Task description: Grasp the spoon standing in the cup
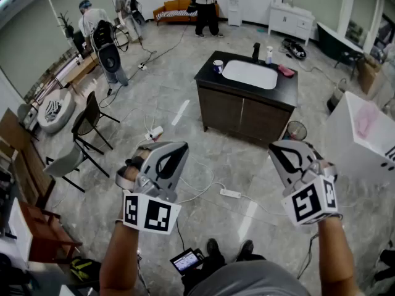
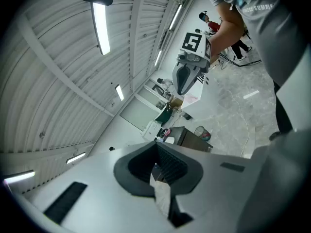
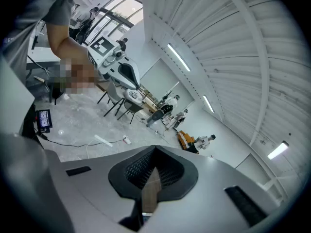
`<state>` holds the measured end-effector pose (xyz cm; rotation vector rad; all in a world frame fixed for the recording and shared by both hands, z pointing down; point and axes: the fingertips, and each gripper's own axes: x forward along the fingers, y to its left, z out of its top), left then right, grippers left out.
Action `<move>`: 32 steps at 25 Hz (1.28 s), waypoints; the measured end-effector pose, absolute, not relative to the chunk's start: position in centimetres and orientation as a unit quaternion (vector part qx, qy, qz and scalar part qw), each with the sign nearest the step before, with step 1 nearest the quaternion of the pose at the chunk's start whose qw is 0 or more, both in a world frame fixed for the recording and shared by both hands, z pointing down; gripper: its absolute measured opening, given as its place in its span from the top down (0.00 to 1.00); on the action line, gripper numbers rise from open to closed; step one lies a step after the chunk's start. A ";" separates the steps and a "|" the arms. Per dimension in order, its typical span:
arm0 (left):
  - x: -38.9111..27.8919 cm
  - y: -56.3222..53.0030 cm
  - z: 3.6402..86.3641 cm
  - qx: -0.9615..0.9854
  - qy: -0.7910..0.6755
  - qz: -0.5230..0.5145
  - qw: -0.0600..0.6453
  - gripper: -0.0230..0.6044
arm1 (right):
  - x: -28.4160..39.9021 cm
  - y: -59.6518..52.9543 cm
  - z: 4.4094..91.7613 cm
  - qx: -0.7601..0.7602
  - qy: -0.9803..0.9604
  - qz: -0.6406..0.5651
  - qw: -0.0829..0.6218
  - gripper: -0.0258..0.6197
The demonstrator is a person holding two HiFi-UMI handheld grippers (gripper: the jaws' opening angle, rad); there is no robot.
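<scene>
While two grippers [image 1: 182, 148] [image 1: 275, 147] shut, perhaps one cup [image 1: 218, 66]

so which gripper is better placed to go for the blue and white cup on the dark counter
Left, slightly. The blue and white cup sits at the dark sink counter left corner, nearer the left gripper than the right gripper. Both are far off, jaws together; no spoon visible.

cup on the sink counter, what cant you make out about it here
- Spoon: in the head view the cup on the sink cabinet is too small to show one.
- Left gripper view: cabinet tiny, cup unreadable.
- Right gripper view: no cabinet or cup in sight.
</scene>
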<state>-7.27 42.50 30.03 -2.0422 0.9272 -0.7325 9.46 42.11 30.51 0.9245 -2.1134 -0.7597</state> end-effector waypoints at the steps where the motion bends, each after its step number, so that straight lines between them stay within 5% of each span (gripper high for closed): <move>1: -7.5 42.7 30.2 -0.801 0.363 -0.287 0.381 0.96 | 9.2 42.3 30.6 0.357 -0.815 -0.293 0.349 0.91; 32: -9.3 38.7 32.0 -0.817 0.342 -0.265 0.380 0.96 | 4.8 39.2 30.9 0.371 -0.821 -0.275 0.336 0.91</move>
